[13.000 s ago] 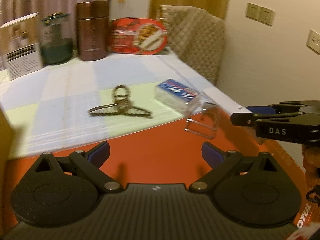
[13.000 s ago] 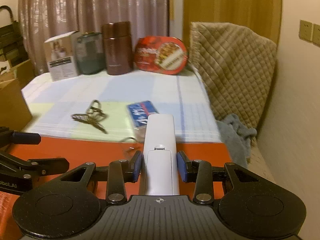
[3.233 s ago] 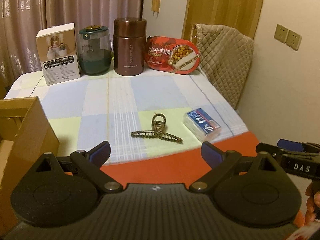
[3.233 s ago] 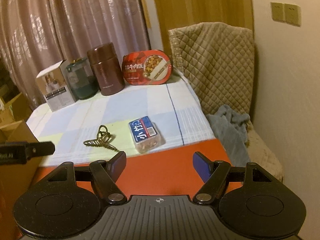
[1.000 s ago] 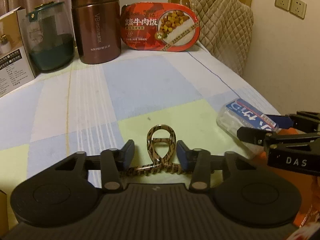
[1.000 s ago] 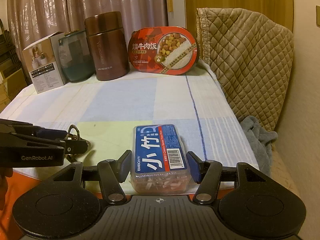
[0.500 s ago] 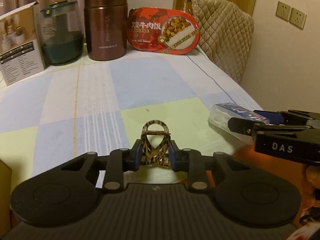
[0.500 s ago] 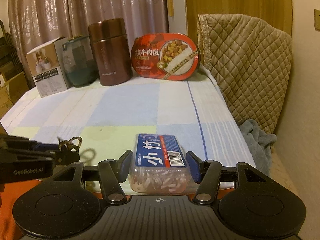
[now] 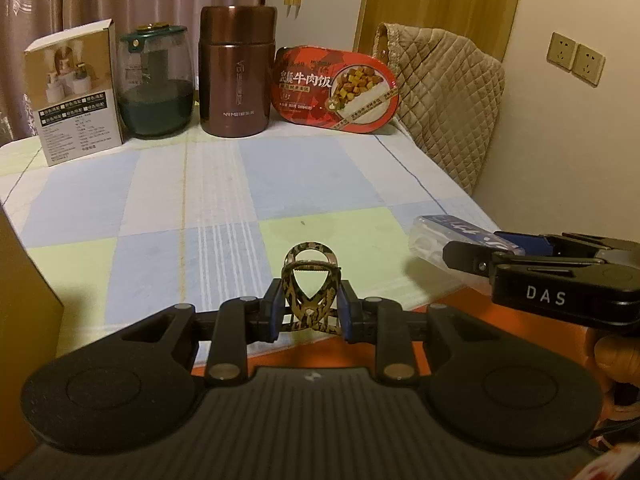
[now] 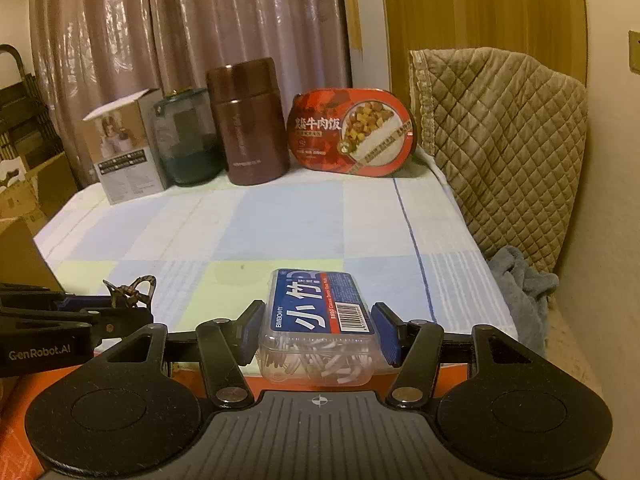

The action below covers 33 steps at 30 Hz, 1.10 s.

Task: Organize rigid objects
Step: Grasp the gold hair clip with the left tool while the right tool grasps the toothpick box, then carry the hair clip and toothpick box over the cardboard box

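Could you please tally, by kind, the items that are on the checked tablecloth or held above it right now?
Boxes and packs: 3, the white carton, red meal tray and clear floss pick box.
Jars and flasks: 2, the green glass jar and brown flask.
Hair clips: 1, the leopard hair claw.
Total: 6.

- Left wrist view looks forward and down from close behind its claw (image 9: 308,312); the checked-cloth surface (image 9: 312,176) stretches toward 12 o'clock.
- Right wrist view does likewise; both share the tall brown metal flask (image 9: 237,72) (image 10: 249,120).
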Tool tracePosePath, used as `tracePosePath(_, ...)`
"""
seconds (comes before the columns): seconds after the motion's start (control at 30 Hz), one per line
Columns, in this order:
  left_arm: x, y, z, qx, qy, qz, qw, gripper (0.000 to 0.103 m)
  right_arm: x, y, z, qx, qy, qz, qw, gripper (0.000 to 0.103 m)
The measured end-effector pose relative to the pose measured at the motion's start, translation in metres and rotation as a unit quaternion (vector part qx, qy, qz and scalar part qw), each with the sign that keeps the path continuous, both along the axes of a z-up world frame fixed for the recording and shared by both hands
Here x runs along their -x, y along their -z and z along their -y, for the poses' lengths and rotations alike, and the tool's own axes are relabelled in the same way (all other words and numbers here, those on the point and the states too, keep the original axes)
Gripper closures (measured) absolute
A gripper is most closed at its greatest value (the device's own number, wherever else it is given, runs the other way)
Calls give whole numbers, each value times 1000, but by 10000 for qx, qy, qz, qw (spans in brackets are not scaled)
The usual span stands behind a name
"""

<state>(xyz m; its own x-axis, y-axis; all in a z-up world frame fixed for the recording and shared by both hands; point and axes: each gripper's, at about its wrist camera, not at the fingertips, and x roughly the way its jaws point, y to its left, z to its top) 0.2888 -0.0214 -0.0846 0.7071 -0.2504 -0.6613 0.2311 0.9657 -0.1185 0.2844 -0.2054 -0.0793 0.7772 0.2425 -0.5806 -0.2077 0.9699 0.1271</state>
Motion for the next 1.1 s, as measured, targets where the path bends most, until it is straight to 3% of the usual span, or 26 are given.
tracePosePath(0.4,60,-37,-2,141,-74,101,9998,80,70,-35,-7,-112,61,188,9997,49)
tracePosePath(1.1,185,-92,-34,186,-314,240,9990,80,202,-69,-40,-239,95,56,9997,49)
